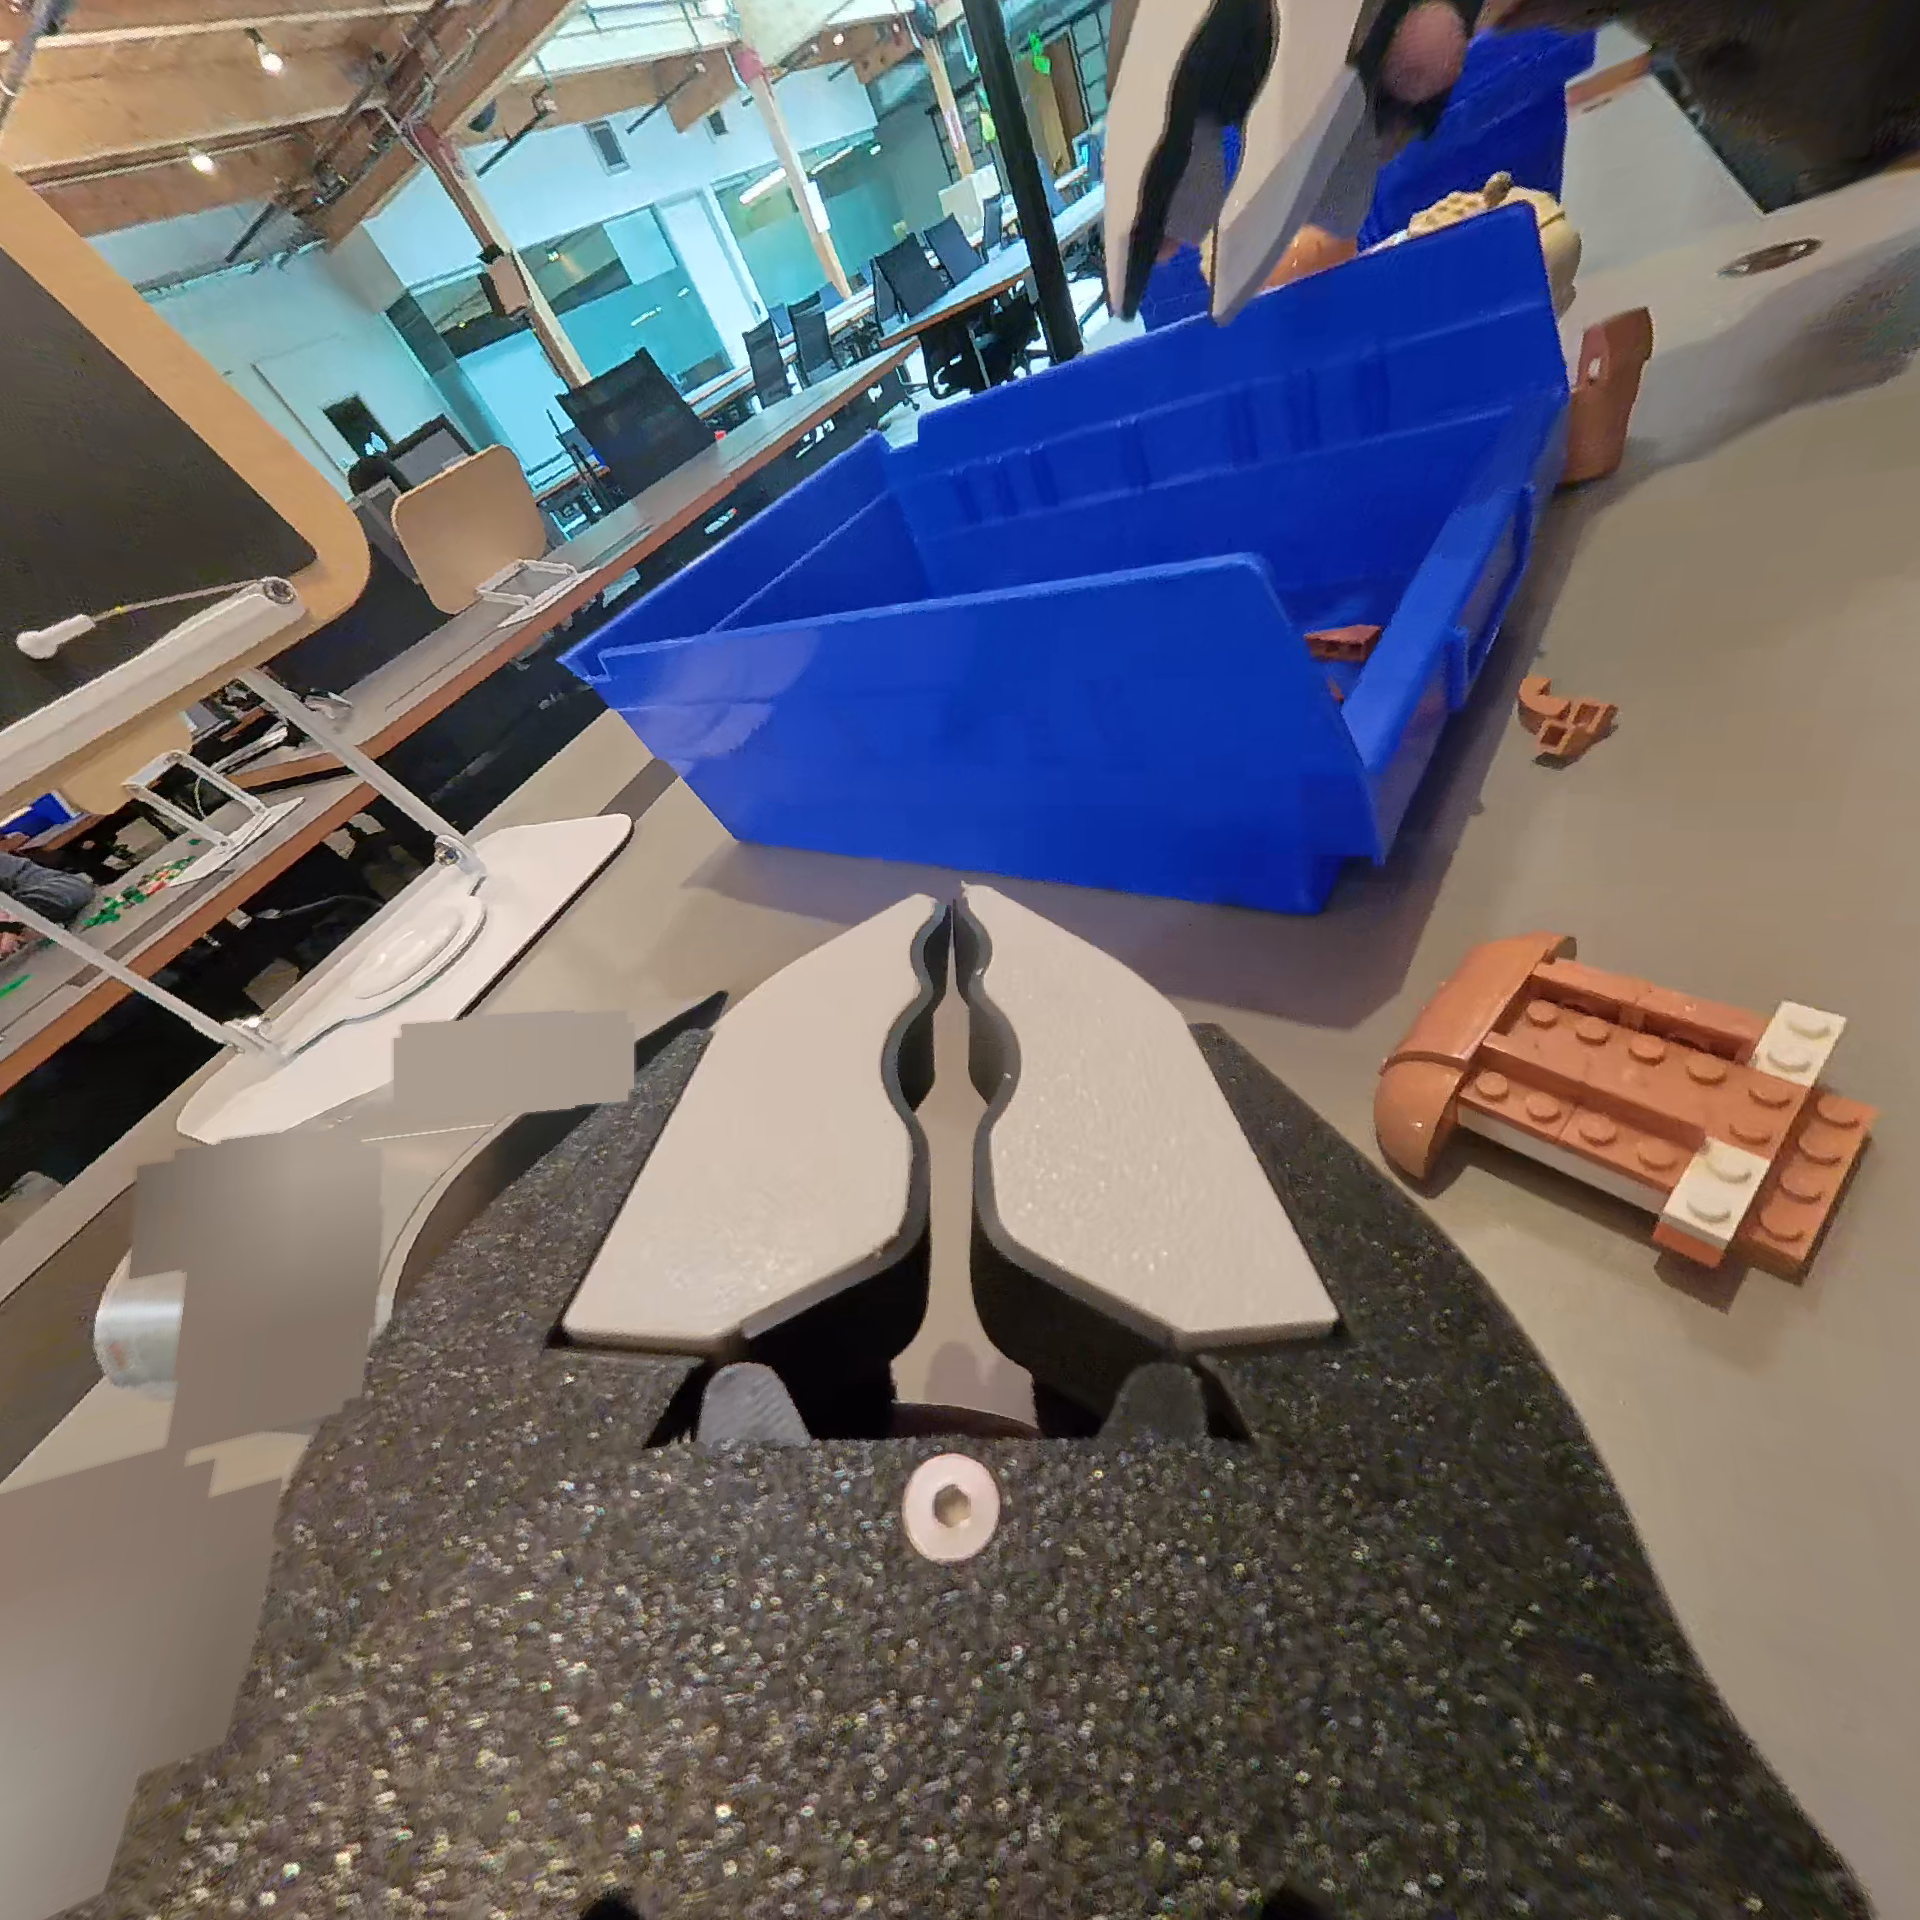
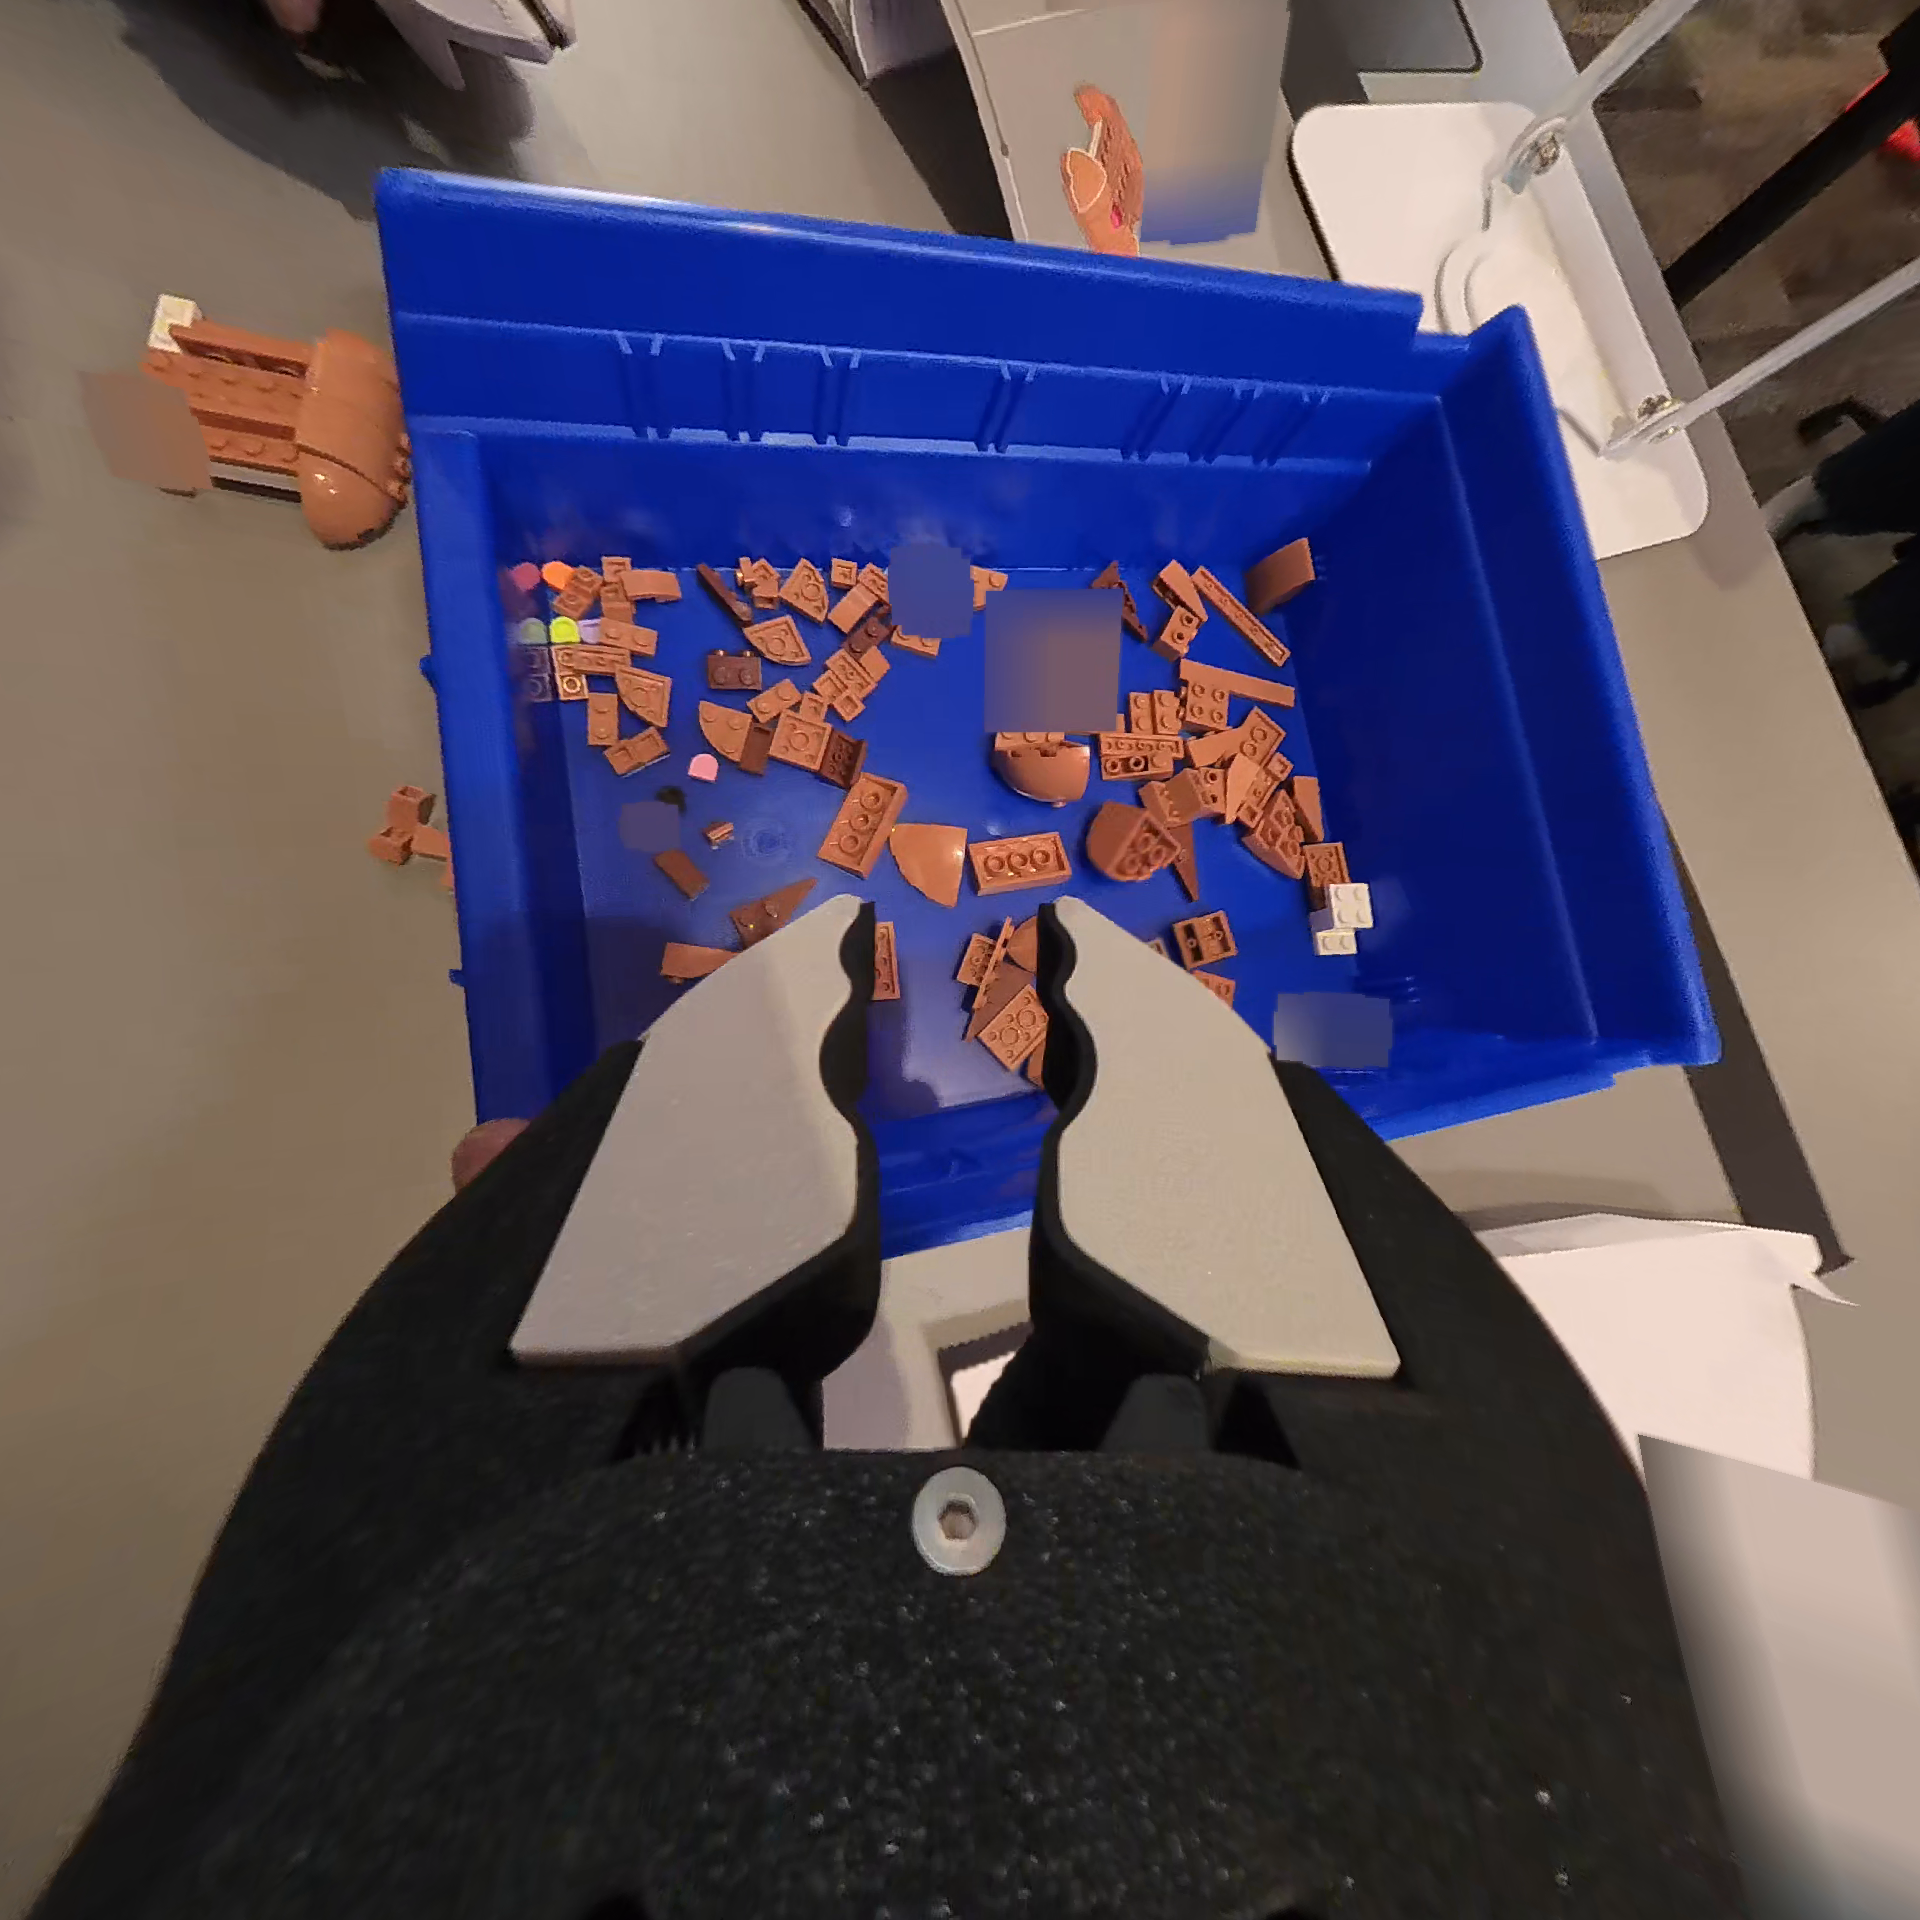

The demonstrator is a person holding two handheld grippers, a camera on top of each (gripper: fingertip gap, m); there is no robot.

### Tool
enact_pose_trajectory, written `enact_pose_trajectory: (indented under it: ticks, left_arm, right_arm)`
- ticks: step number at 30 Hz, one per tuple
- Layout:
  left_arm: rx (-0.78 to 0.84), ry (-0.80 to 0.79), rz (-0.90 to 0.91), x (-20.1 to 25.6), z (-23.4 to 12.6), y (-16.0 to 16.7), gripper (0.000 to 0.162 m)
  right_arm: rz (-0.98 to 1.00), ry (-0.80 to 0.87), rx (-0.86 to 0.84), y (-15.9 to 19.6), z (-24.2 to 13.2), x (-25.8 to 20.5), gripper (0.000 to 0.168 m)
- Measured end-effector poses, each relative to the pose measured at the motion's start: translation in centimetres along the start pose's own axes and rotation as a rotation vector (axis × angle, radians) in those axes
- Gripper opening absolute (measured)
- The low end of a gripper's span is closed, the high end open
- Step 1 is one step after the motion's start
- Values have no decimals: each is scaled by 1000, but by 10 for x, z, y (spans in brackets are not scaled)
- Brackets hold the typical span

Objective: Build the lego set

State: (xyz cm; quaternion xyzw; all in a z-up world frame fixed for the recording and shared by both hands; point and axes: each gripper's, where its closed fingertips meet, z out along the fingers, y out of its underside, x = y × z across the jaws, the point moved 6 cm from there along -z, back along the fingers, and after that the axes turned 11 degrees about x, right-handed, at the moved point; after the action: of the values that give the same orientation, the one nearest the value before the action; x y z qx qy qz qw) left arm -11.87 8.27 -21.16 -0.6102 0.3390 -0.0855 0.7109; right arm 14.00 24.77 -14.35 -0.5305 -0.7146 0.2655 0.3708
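A blue bin (image 2: 1475, 665) holds many loose brown bricks (image 2: 862, 821) and a few white and coloured ones. My right gripper (image 2: 956, 914) is open and empty, hovering above the near part of the bin; it also shows above the bin in the left wrist view (image 1: 1174, 301). My left gripper (image 1: 954, 909) is shut and empty, low over the grey table in front of the bin (image 1: 1039, 748). A partly built brown assembly with two white plates (image 1: 1621, 1101) lies on the table to its right; it also shows left of the bin in the right wrist view (image 2: 281, 416).
A small brown piece (image 1: 1564, 717) lies beside the bin; it shows again in the right wrist view (image 2: 405, 831). A white stand with a tablet (image 1: 416, 956) is at the left. More brown and tan built parts (image 1: 1610, 405) sit behind the bin. White paper (image 2: 1621, 1340) lies near the right gripper. The grippers' ends are close to 25 cm from one another. Between my right fingertips and the small brown piece (image 1: 1564, 717) there is roughly 15 cm. The right camera catches it too, in the right wrist view (image 2: 418, 828).
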Motion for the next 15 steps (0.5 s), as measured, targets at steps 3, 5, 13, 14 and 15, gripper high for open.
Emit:
enact_pose_trajectory:
  ticks: [3, 5, 13, 14, 15]
  left_arm:
    - [2, -10, -6, -1, 1, 0, 1]
    - [6, -30, -14, -3, 1, 0, 1]
    - [-4, -45, -24, -5, 2, 1, 1]
    - [-9, -42, -22, -5, 2, 1, 2]
    - [-14, -40, -18, -4, 3, 1, 2]
  right_arm:
    - [30, 5, 42, 4, 6, 6, 30]
    - [45, 3, 68, 5, 10, 10, 30]
    - [52, 18, 135, 7, 9, 13, 28]
    - [50, 23, 143, 7, 8, 13, 28]
    - [49, 30, 152, 7, 8, 12, 28]
